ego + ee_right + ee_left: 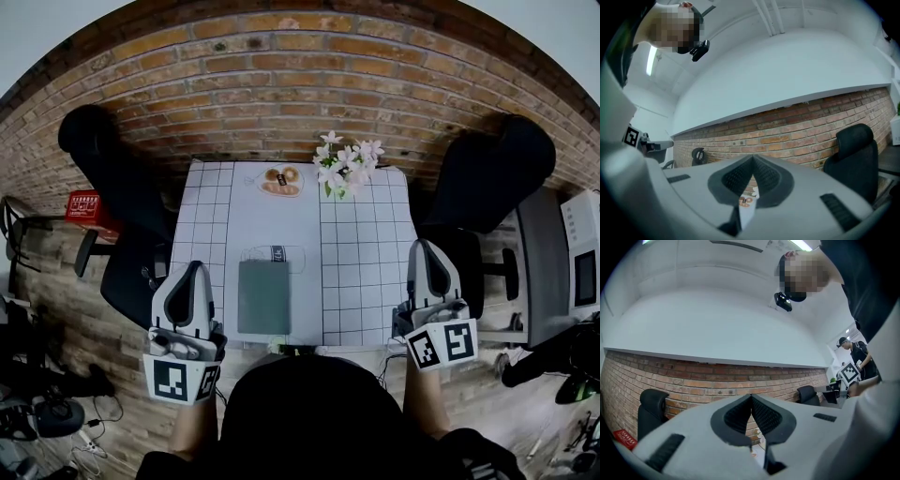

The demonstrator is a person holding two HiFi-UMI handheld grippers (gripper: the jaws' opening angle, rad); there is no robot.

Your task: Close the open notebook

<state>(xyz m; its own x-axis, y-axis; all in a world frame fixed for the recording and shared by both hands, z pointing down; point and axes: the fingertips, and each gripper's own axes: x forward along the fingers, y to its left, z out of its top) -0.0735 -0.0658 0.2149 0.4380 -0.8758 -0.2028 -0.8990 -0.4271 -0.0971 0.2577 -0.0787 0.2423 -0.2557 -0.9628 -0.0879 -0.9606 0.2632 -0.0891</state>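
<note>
The notebook [263, 297] lies flat near the table's front edge, a single dark grey-green rectangle with its cover up, looking closed. My left gripper [196, 269] hovers off the table's front-left corner, well left of the notebook, jaws shut with nothing between them. My right gripper [423, 247] is held off the front-right corner, also shut and empty. In the left gripper view the left gripper [751, 397] points at the brick wall with its pads together. In the right gripper view the right gripper [753, 158] shows the same.
The white gridded table [366, 262] carries a small pouch [274, 254] just behind the notebook, a plate of pastries [280, 181] and a vase of white flowers [347, 167] at the back. Black chairs [122, 187] [492, 173] flank it. A brick wall [281, 84] lies behind.
</note>
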